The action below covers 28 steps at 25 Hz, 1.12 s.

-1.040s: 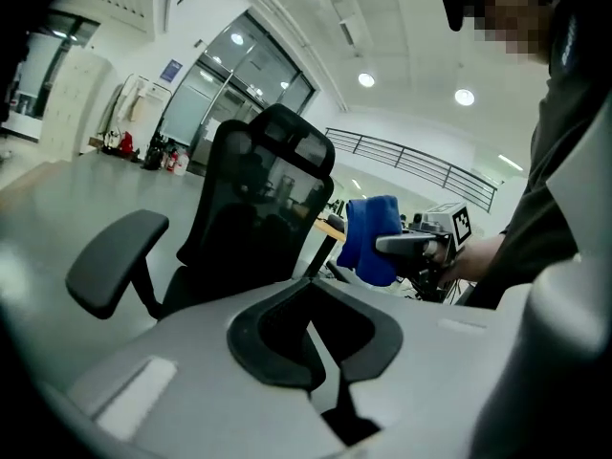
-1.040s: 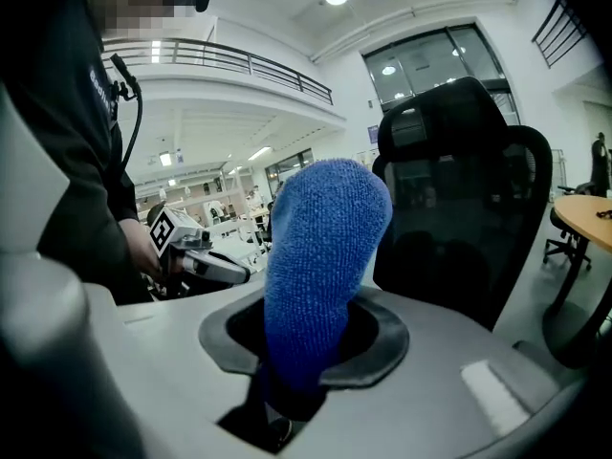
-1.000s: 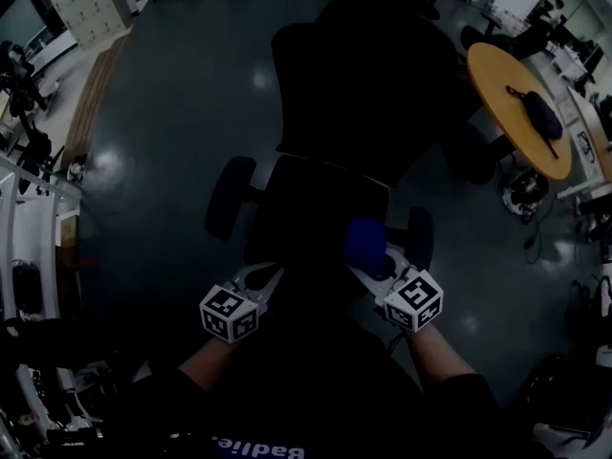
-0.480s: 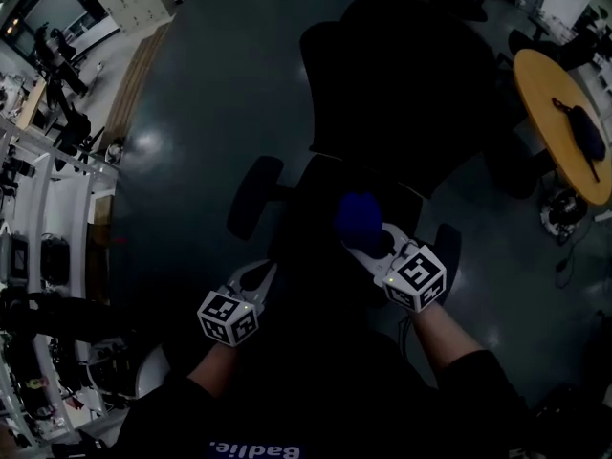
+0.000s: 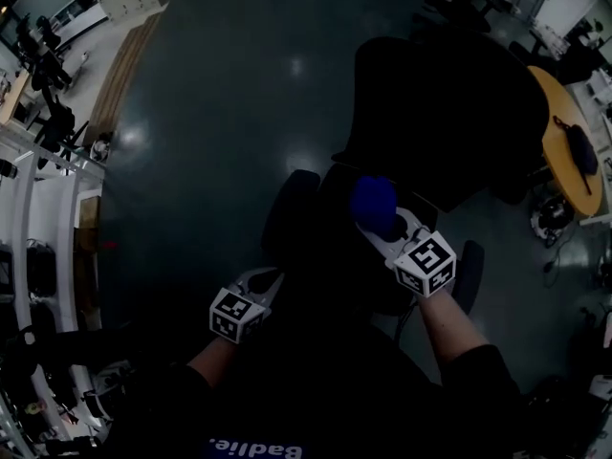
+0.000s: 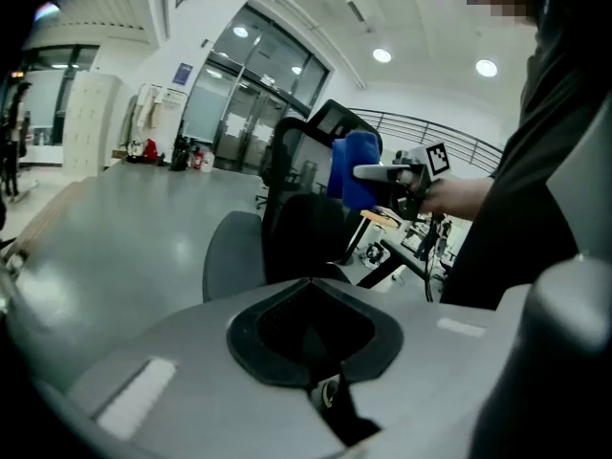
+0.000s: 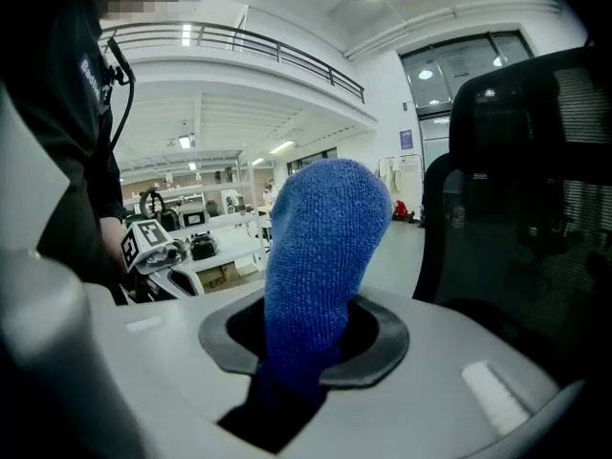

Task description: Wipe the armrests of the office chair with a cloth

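Right hand-held gripper point(image 5: 381, 224) moved forward over office chair point(image 5: 449, 113), clenched on blue cloth point(image 5: 373, 202), left hand-held gripper point(image 5: 268, 278) closed, empty

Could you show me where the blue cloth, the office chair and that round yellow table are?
blue cloth point(image 7: 320, 247): right gripper view, middle of the bunched fabric.
office chair point(image 5: 440, 113): head view, middle of its dark backrest.
round table point(image 5: 557, 187): head view, bare part of its yellow top.
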Motion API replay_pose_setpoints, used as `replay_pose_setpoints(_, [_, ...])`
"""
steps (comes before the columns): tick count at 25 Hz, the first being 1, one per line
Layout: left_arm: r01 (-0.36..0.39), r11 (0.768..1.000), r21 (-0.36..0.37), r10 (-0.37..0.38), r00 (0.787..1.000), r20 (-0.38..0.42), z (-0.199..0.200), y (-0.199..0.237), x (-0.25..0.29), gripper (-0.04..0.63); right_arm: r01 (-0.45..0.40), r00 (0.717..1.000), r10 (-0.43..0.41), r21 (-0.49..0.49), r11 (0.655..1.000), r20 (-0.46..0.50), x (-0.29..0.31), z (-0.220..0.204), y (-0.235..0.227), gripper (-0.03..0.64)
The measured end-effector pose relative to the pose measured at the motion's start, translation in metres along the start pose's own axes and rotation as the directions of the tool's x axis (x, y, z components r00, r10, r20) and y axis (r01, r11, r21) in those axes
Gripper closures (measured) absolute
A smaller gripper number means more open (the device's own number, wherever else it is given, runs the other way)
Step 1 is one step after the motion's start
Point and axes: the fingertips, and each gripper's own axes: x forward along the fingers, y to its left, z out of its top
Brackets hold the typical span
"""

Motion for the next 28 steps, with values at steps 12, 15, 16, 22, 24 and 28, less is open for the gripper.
replay_pose_setpoints(12, [0.251, 0.963, 0.094, -0.24, 0.963, -0.12, -0.015, 0.028, 0.008, 0.575, 0.073, 0.984, -0.08, -0.049, 0.996, -0.159, 0.087, -0.002, -0.009, 0.492])
replay_pose_setpoints(15, [0.263, 0.96, 0.093, -0.249, 0.959, -0.138, -0.022, 0.033, 0.012, 0.575, 0.076, 0.979, -0.088, -0.07, 0.995, -0.184, 0.104, -0.007, -0.021, 0.492])
replay_pose_setpoints(16, [0.265, 0.96, 0.091, -0.25, 0.958, -0.143, -0.024, 0.036, 0.013, 0.575, 0.077, 0.977, -0.091, -0.076, 0.994, -0.194, 0.111, -0.009, -0.026, 0.492])
replay_pose_setpoints(22, [0.284, 0.955, 0.089, -0.265, 0.947, -0.181, -0.035, 0.041, 0.019, 0.575, 0.062, 0.956, -0.094, -0.125, 0.99, -0.276, 0.147, -0.027, -0.054, 0.492])
replay_pose_setpoints(24, [0.291, 0.952, 0.093, -0.27, 0.944, -0.19, -0.037, 0.04, 0.022, 0.575, 0.056, 0.951, -0.093, -0.13, 0.99, -0.296, 0.156, -0.032, -0.062, 0.492])
replay_pose_setpoints(28, [0.292, 0.952, 0.092, -0.271, 0.943, -0.192, -0.037, 0.042, 0.026, 0.575, 0.044, 0.94, -0.091, -0.146, 0.988, -0.329, 0.171, -0.039, -0.071, 0.492])
